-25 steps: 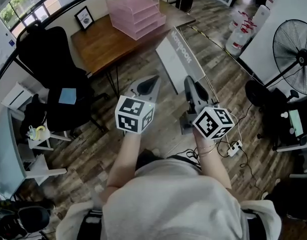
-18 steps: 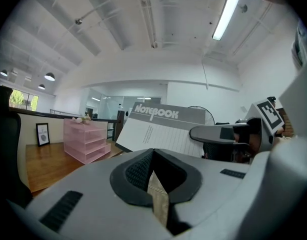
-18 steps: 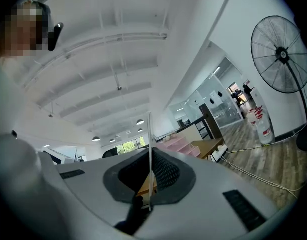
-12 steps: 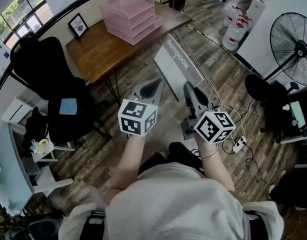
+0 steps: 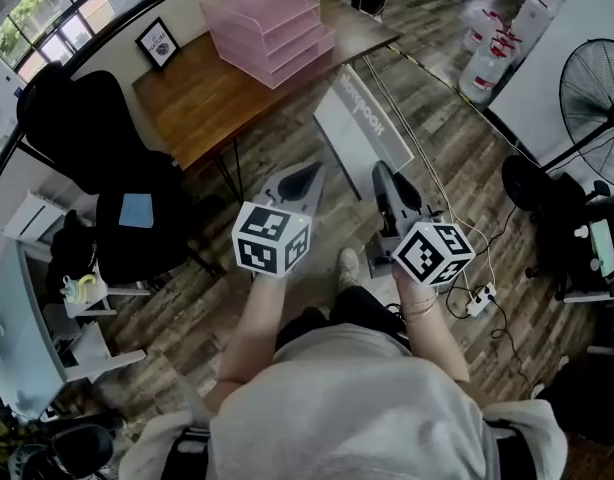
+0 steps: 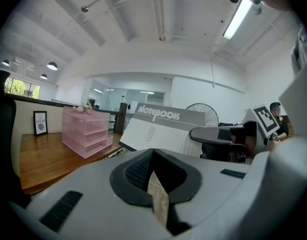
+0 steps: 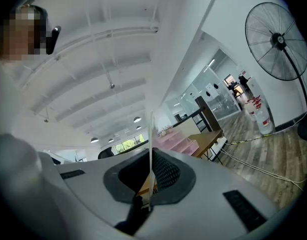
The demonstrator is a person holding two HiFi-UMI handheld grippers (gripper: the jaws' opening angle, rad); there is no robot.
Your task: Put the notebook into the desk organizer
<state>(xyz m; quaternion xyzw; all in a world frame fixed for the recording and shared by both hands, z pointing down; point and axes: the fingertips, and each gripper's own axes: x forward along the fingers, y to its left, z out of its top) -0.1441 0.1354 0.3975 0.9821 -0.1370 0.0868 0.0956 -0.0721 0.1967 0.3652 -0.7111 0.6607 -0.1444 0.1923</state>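
Above wood-plank flooring, right hand-held gripper clamps the flat grey notebook; left hand-held gripper closed, empty

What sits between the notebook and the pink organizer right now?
Head view: only bare desktop and a strip of floor separate notebook from organizer.

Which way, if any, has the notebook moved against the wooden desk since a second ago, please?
No: the notebook still hangs just off the wooden desk, near the pink desk organizer.
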